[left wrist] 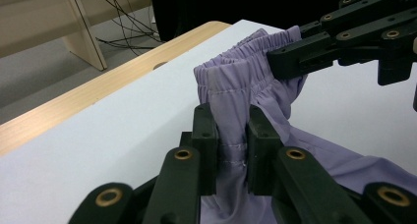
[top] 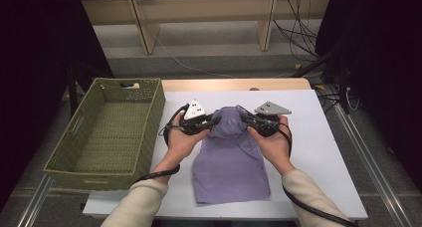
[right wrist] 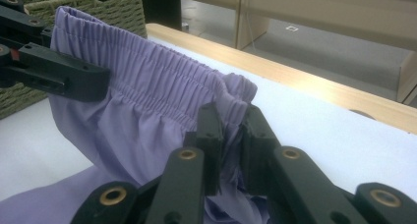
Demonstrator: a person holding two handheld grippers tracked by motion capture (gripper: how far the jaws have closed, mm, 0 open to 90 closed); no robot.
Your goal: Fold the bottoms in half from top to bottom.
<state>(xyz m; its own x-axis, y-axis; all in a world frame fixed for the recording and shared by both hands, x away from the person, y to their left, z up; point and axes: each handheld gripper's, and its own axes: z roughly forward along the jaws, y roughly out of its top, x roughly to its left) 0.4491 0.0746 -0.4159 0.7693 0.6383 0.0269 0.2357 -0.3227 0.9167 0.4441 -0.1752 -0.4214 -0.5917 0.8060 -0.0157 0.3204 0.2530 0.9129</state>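
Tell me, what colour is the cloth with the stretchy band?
Plain light purple cloth garment with gathered elastic band, no pattern; the right gripper view shows it best.

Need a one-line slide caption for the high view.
Both grippers, left and right, lift purple shorts by the waistband beside a basket.

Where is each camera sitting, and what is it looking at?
High view: above the table, looking down; both forearms and hands show.
Left gripper view: rides the left gripper, looking along its jaws at the purple shorts.
Right gripper view: rides the right gripper, facing the green basket.
All share the shorts' waistband.
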